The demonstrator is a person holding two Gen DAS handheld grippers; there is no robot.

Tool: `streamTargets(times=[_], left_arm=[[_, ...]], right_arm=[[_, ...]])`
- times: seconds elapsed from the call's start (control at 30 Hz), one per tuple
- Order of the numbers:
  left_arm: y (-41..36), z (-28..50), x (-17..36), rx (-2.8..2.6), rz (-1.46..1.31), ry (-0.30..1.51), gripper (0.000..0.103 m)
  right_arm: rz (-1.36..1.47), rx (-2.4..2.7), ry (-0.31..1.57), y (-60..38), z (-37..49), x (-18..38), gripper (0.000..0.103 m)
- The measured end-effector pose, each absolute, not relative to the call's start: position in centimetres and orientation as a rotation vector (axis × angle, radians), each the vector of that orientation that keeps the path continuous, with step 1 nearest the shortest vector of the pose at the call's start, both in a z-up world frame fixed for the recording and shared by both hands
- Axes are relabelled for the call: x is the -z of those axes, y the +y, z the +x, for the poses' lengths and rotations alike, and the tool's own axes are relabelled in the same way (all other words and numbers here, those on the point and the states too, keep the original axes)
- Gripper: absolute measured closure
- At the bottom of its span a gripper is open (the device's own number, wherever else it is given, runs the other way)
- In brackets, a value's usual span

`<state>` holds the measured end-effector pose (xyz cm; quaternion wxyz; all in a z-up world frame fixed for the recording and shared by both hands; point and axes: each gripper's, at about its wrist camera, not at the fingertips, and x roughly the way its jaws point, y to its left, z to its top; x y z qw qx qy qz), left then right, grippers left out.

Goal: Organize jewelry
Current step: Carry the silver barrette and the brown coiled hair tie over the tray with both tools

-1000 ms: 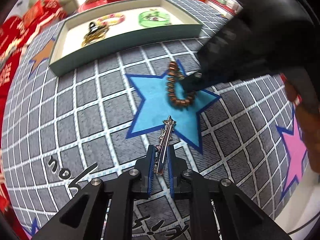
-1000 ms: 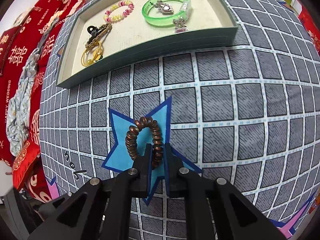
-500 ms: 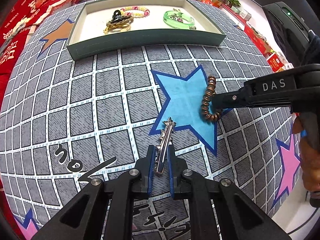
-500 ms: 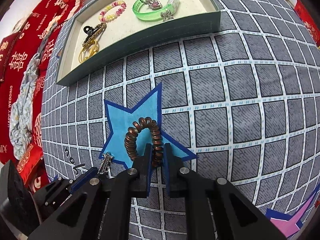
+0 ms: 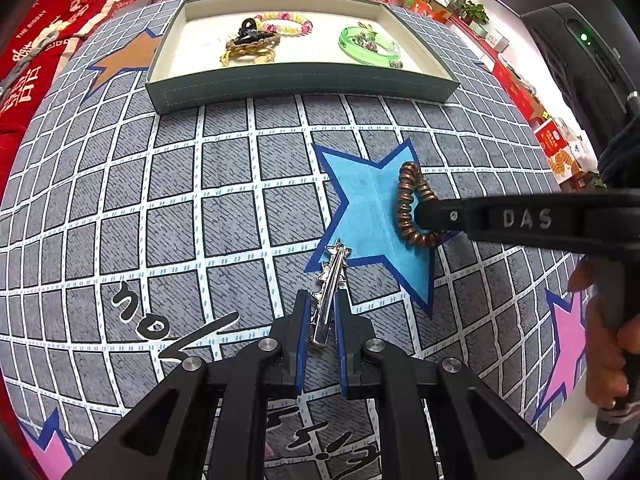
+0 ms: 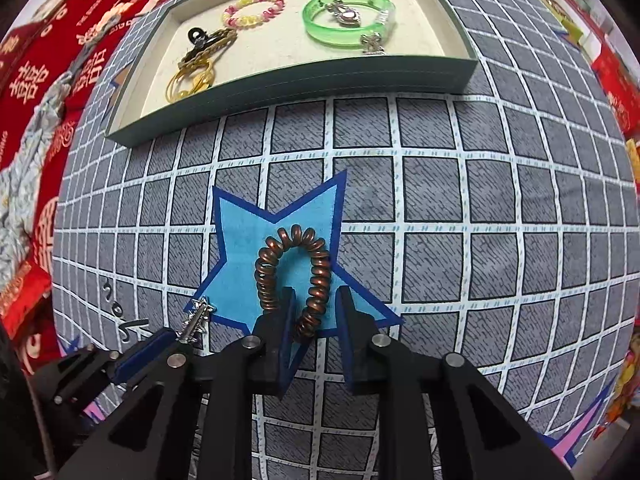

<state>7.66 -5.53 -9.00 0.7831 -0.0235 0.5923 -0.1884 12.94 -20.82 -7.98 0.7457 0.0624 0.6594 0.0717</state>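
Jewelry in hand: left tool (image 5: 323, 326) clamps a silver star hair clip (image 5: 330, 288) above the bench cloth (image 5: 224, 208). Right tool (image 6: 314, 316) stands parted, one side of a copper spiral hair tie (image 6: 296, 276) between its fingers, over the blue star patch (image 6: 248, 232). Beyond, the tray (image 6: 304, 80) holds a green bangle (image 6: 344, 20), a beaded bracelet (image 6: 254, 10) and a black claw clip (image 6: 200, 38).

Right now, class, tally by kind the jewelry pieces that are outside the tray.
Copper spiral hair tie: 1
Silver star hair clip: 1
Total: 2
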Motion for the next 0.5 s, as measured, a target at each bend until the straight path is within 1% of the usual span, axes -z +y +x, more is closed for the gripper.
streamTargets(times=[0.13,0.17,0.2,0.37,0.5], left_arm=[[-5.2,8.1,8.5,0.404,-0.054,1.273,0.078],[-5.0,8.1,8.4,0.4,-0.051,1.271,0.078],[-4.9,8.2,8.3,0.4,-0.053,1.269,0.078],[-4.7,7.8,7.7,0.397,-0.043,1.263,0.078],[-5.0,7.2,7.1,0.355,0.057,1.227,0.078]], right_arm=[[0.07,-0.152,1.43,-19.8,12.8,8.0,0.082],[0.066,-0.154,1.428,-19.7,12.8,8.0,0.087],[0.074,-0.155,1.429,-19.6,12.8,8.0,0.091],[0.113,-0.159,1.414,-19.6,12.3,7.8,0.091],[0.129,-0.162,1.403,-20.6,11.2,7.2,0.091]])
